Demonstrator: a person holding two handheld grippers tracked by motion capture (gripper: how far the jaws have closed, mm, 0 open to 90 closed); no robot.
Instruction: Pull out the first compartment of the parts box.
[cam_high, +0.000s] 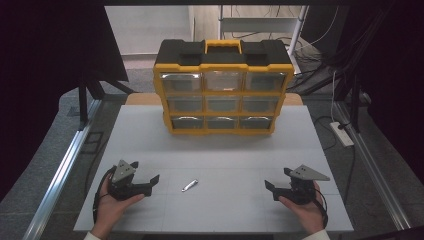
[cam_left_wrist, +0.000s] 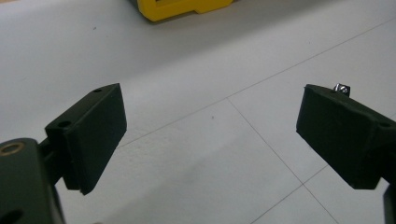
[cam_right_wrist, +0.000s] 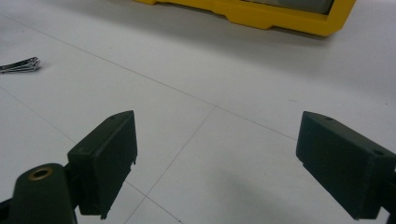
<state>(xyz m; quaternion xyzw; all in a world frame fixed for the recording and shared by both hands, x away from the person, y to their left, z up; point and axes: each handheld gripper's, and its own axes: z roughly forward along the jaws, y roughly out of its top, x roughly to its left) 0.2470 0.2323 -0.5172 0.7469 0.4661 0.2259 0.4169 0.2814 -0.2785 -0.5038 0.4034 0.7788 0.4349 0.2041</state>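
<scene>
Left claw (cam_high: 150, 181) and right claw (cam_high: 274, 189) both spread wide, released, holding nothing, resting low on the white table (cam_high: 150, 145), small metal clip (cam_high: 190, 185) lying flat between them, yellow drawer box (cam_high: 223, 87) at the far side.

Your left gripper (cam_high: 150, 181) rests near the table's (cam_high: 150, 135) front left corner, jaws spread; your right gripper (cam_high: 272, 189) sits near the front right corner, also spread. Between them, toward the front edge, lies a small metal piece (cam_high: 190, 185). A yellow-and-black drawer organizer (cam_high: 223, 87) stands at the back edge.
</scene>
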